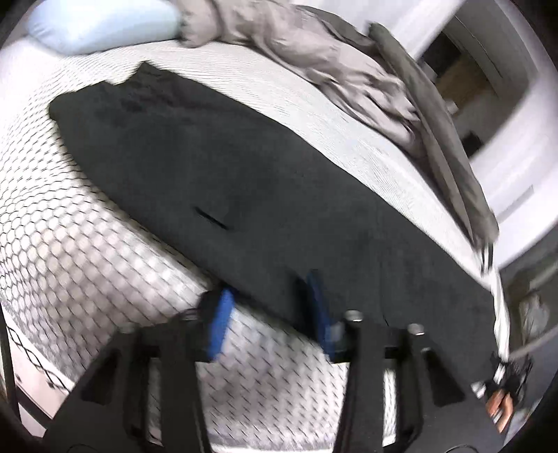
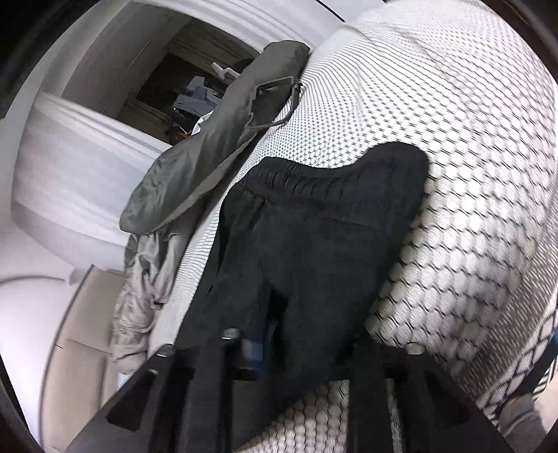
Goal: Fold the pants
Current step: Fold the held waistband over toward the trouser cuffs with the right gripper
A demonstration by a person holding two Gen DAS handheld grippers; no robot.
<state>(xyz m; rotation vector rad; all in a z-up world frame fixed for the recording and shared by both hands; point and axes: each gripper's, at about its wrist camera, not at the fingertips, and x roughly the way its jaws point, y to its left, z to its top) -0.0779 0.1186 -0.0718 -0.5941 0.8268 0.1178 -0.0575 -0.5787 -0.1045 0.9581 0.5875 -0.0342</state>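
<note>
Black pants (image 1: 226, 167) lie flat across the white hexagon-patterned mattress (image 1: 69, 251). My left gripper (image 1: 268, 315) stands open at their near edge. One blue pad (image 1: 219, 324) is over the mattress, and the other pad reaches onto the cloth with nothing pinched. In the right wrist view the pants (image 2: 321, 237) show their elastic waistband (image 2: 279, 174) at the far end. My right gripper (image 2: 291, 339) sits at the near end with black cloth draped over it. Its left blue pad (image 2: 258, 345) shows bare and the other finger is hidden, so it looks open.
A crumpled grey duvet (image 1: 314, 59) and a light blue pillow (image 1: 101, 24) lie along the bed's far side. The duvet (image 2: 209, 150) also borders the pants. A doorway (image 1: 464, 80) opens beyond the bed. A person's hand (image 1: 498, 406) shows at the bed's corner.
</note>
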